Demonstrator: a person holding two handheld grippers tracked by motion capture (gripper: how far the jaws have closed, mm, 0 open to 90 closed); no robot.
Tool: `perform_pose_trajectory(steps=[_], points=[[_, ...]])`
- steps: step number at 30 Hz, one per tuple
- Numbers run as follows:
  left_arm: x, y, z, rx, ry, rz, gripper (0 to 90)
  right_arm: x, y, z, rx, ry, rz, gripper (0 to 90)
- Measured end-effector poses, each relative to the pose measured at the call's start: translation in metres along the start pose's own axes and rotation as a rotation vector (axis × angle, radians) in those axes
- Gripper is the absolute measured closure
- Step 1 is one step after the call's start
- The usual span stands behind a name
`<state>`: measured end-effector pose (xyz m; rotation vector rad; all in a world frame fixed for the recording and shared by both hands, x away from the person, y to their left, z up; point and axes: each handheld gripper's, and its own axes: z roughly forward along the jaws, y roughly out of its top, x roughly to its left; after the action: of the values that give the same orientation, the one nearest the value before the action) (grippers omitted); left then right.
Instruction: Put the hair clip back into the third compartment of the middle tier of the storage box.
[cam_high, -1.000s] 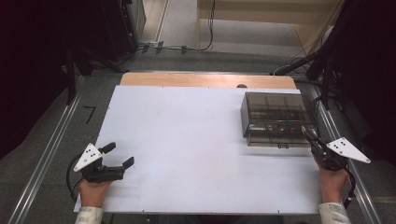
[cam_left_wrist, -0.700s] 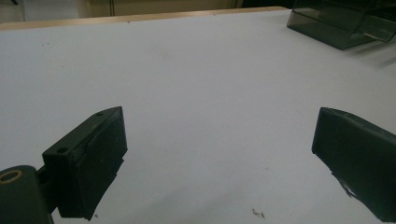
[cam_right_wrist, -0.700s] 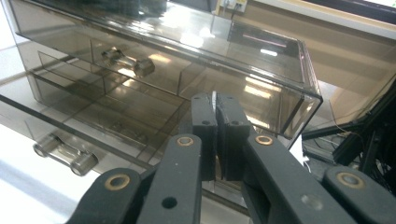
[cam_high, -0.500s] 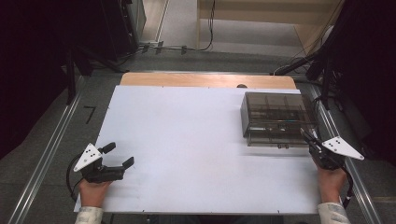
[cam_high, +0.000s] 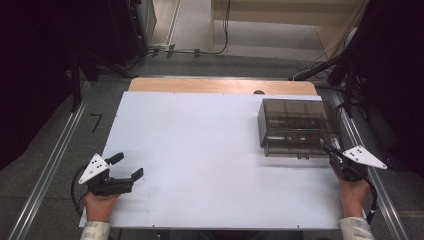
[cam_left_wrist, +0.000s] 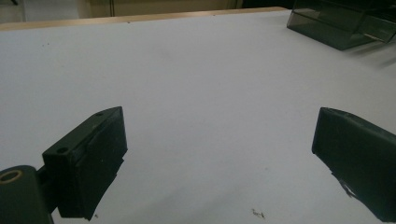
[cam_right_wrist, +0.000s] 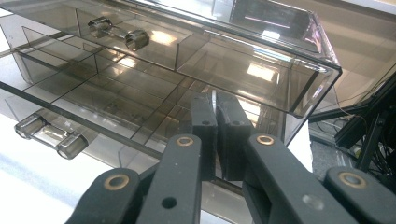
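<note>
A white counter (cam_high: 210, 150) is seen from above, with a bare wooden strip (cam_high: 220, 86) left exposed along its far edge at 12 o'clock. A smoked clear drawer box (cam_high: 295, 127) is set toward 2 o'clock, its right side close to the counter's right edge and its front face turned toward the person. The broad middle and left of the surface is left open. The left gripper (cam_high: 127, 167) is held near the 7 o'clock corner, just inside the left and near edges, its fingers spread wide apart over bare white surface, as is confirmed in the left gripper view, where the box corner (cam_left_wrist: 343, 25) is seen well apart at upper right. The right gripper (cam_high: 327, 149) is held at 4 o'clock, right at the box's front right corner beside the counter's right edge. In the right gripper view its fingers (cam_right_wrist: 205, 126) are pressed together with nothing visible between them, tips up against the lower drawer's front; actual contact cannot quite be judged. Two clear bar handles (cam_right_wrist: 49, 135) are seen, one per drawer, both left of the fingers.
</note>
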<state>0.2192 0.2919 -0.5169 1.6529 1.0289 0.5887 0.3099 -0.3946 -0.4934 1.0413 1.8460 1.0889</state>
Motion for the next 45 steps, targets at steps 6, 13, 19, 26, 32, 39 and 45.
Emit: perform_pose_trajectory(steps=[6, 13, 19, 26, 32, 39, 45], points=[[0.000, 0.000, 0.000, 0.000, 0.000, 0.000, 3.8, 0.000, 0.000, 0.001, 0.011, -0.004, -0.001, 84.4], [0.000, 0.000, 0.000, -0.001, 0.001, -0.001, 3.8, -0.002, -0.001, 0.002, 0.027, -0.025, 0.013, 83.7], [0.000, 0.000, 0.000, -0.001, 0.001, -0.001, 3.8, -0.002, -0.001, 0.002, 0.028, -0.019, 0.024, 80.0], [0.000, 0.000, 0.000, -0.001, 0.000, -0.001, 3.8, -0.003, -0.001, 0.001, 0.017, -0.016, 0.031, 80.0], [0.000, 0.000, 0.000, -0.001, 0.000, -0.002, 3.8, -0.004, 0.000, -0.001, -0.010, 0.005, 0.053, 79.5], [0.000, 0.000, -0.001, -0.006, -0.002, 0.000, 3.8, -0.003, -0.003, -0.010, -0.037, 0.069, 0.057, 78.4], [0.000, 0.000, -0.001, -0.007, -0.004, 0.000, 3.8, 0.001, -0.005, -0.019, -0.052, 0.113, 0.067, 76.2]])
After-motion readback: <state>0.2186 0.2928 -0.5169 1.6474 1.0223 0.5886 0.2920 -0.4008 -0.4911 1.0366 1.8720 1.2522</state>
